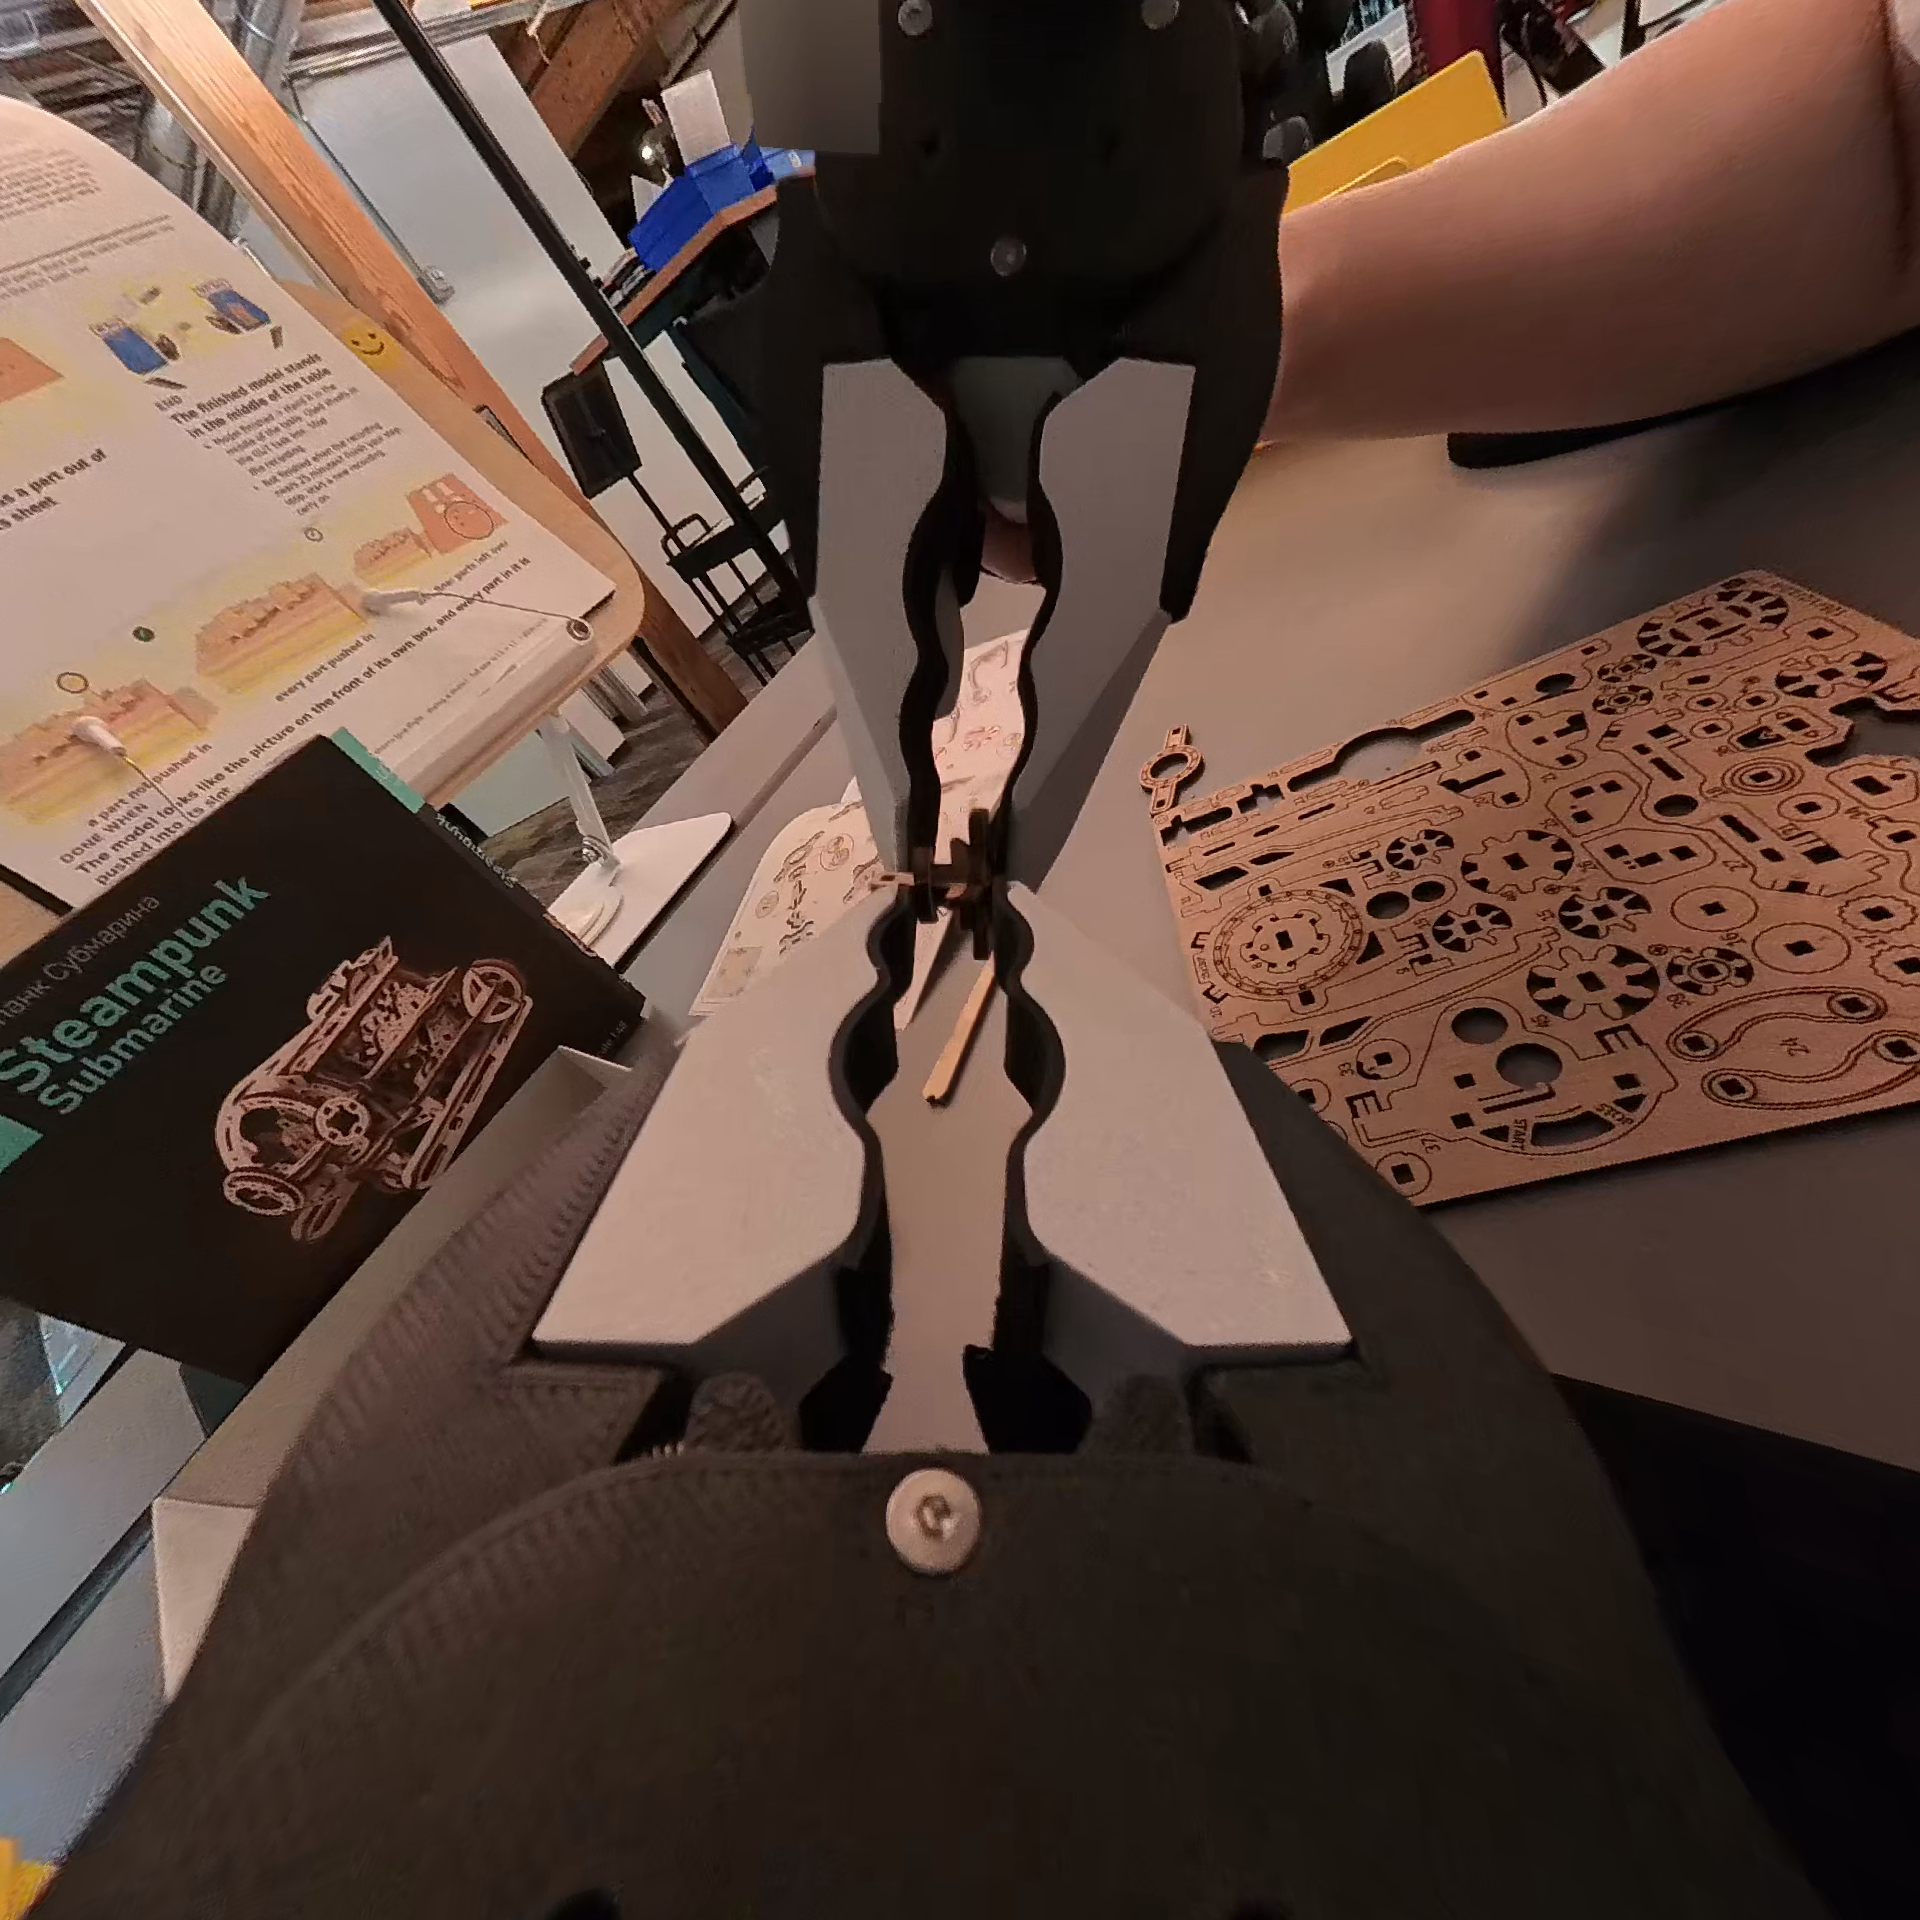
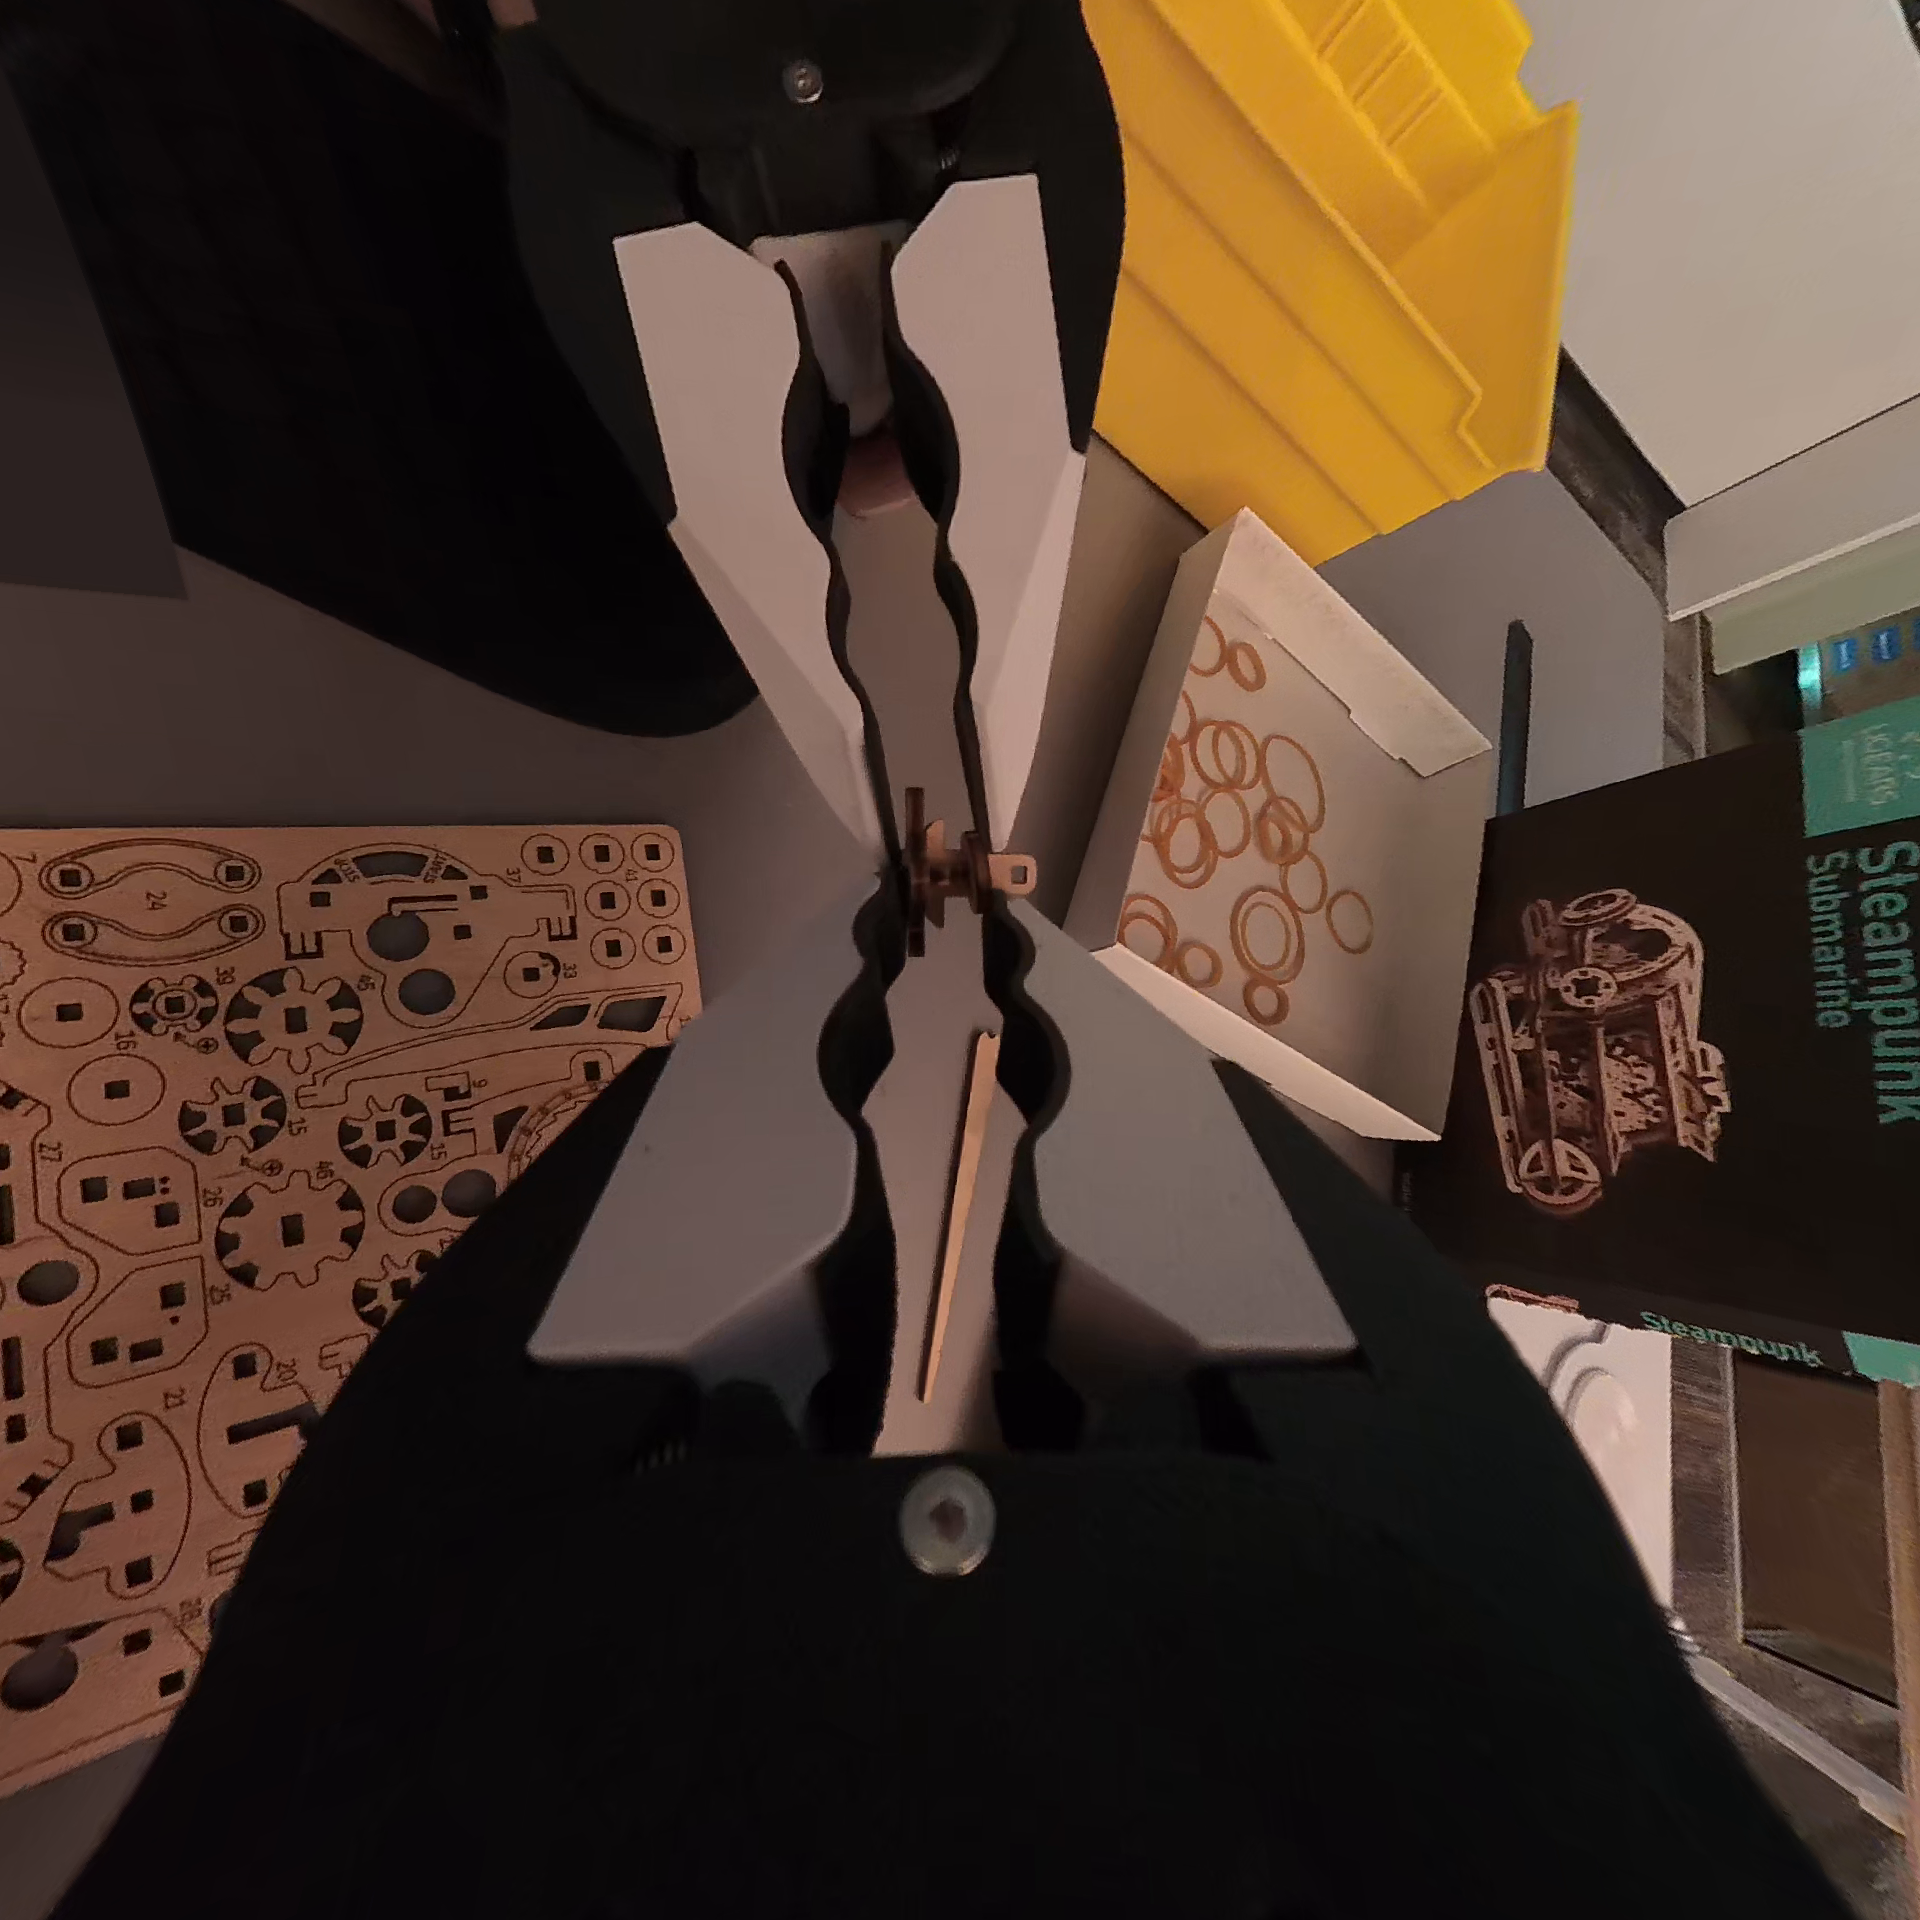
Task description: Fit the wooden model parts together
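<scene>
A small wooden gear assembly (image 1: 951, 883), two dark discs on a short axle, hangs in the air between both grippers, which meet tip to tip. My left gripper (image 1: 948, 920) comes from below in the left wrist view and is shut on the assembly. My right gripper (image 1: 951, 844) comes from above and is also closed on it. In the right wrist view, the assembly (image 2: 940, 878) sits between my right gripper (image 2: 940, 920) and the left gripper (image 2: 928, 831), with a pale tab sticking out to the right. A thin wooden stick (image 1: 961, 1039) lies on the table beneath.
A laser-cut wooden parts sheet (image 1: 1558, 935) lies flat on the grey table (image 1: 1662, 1351). The dark model box (image 1: 260, 1039) stands at the left, an instruction board (image 1: 208, 468) behind it. A white tray (image 2: 1403, 935) of rubber rings and a yellow bin (image 2: 1351, 260) are near. A person's arm (image 1: 1558, 260) reaches in. The tips of both grippers are at nearly the same place.
</scene>
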A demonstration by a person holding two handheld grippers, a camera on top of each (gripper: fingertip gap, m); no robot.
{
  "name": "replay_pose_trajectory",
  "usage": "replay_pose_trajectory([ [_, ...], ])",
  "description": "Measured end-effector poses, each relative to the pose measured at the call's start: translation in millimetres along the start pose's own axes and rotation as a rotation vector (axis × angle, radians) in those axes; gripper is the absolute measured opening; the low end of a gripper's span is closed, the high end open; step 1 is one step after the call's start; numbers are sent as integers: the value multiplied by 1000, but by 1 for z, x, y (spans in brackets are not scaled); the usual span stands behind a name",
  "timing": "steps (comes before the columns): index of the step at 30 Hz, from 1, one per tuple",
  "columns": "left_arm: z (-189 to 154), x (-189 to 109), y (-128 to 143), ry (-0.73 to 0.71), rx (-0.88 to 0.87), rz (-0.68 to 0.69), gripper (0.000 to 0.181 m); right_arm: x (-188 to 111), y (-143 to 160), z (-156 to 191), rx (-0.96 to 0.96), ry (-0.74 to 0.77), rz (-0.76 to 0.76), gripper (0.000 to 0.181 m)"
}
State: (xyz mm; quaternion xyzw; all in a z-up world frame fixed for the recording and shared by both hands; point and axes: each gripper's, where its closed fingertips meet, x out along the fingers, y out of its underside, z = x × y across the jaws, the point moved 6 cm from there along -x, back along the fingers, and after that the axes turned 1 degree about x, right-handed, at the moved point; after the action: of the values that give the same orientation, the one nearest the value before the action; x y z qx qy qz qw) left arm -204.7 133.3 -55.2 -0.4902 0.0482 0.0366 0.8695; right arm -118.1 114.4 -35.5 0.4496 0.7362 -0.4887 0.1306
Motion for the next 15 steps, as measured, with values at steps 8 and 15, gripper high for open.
replay_pose_trajectory([
  [8,0,1,4,3,-24,31,12,4,4,0,17,9,-12,13],
  [15,1,1,4,-4,-36,41,12,5,4,0,16,32,-15,13],
])
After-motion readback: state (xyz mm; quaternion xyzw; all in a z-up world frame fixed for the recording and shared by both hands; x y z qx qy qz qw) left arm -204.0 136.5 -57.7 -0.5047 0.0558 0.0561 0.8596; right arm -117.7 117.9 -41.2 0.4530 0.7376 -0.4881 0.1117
